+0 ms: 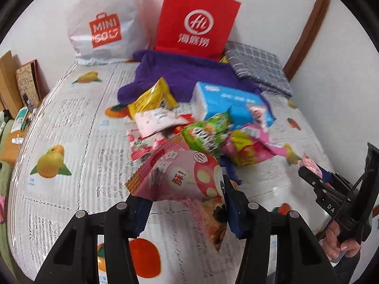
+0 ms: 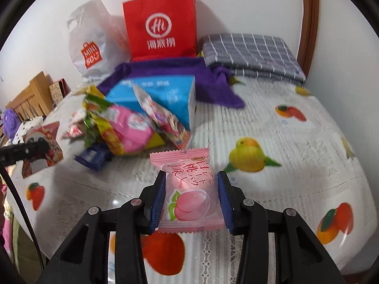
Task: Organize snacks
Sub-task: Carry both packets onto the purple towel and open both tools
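Observation:
A pink snack bag (image 1: 180, 177) with a mushroom picture hangs above the table, and my left gripper (image 1: 187, 196) is shut on its lower part. My right gripper (image 2: 191, 177) is shut on a small pink peach candy packet (image 2: 187, 189), held flat between the blue pads. In the left wrist view the right gripper (image 1: 308, 172) shows at the right edge with that packet in it. Behind both lies a loose pile of snacks: a green bag (image 1: 208, 135), a yellow bag (image 1: 154, 99), a pink and yellow bag (image 2: 128, 132) and a small dark blue packet (image 2: 92, 156).
A blue tissue pack (image 1: 232, 104) lies behind the pile on a purple towel (image 1: 184, 75). At the back wall stand a red paper bag (image 1: 199, 21) and a white Miniso bag (image 1: 104, 23). A folded checked cloth (image 2: 251, 52) lies back right. The fruit-print tablecloth (image 2: 284, 130) covers the table.

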`<state>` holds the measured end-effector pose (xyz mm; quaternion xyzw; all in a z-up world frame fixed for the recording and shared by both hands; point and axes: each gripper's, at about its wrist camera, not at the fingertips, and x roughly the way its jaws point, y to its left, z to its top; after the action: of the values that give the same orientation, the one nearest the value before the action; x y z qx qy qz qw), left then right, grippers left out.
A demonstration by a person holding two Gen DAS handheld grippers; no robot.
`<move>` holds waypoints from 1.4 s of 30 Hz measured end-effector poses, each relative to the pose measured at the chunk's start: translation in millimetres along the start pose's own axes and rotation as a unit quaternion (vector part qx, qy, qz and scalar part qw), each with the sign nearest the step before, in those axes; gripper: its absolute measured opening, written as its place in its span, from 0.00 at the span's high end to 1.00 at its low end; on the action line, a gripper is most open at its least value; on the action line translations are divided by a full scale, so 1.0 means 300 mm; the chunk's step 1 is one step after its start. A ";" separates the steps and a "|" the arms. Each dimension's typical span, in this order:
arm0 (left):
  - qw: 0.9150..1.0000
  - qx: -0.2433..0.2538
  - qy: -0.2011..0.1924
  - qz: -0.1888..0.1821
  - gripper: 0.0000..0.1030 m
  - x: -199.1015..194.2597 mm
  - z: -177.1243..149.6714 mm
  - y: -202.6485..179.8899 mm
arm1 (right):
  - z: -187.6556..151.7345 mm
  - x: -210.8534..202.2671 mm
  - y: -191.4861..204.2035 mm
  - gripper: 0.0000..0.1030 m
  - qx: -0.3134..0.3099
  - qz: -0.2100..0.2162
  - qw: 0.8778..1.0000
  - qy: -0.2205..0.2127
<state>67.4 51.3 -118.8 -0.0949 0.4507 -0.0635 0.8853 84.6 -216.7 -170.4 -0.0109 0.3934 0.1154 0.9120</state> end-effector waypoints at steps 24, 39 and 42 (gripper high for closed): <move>0.996 0.058 -0.059 -0.020 0.50 0.050 0.501 -0.201 | 0.604 -0.042 -0.017 0.59 0.023 0.038 0.997 -0.065; 0.998 0.045 -0.040 0.026 0.50 0.312 0.756 -0.048 | 0.807 0.377 -0.029 0.59 -0.007 0.040 0.998 -0.040; 0.998 0.035 -0.034 0.028 0.50 0.371 0.796 0.002 | 0.832 0.458 -0.029 0.59 -0.014 0.037 0.999 -0.029</move>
<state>326.1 56.2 -68.9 -0.0531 0.4204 -0.0517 0.9043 356.4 -169.9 -97.8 -0.0058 0.3656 0.1544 0.9179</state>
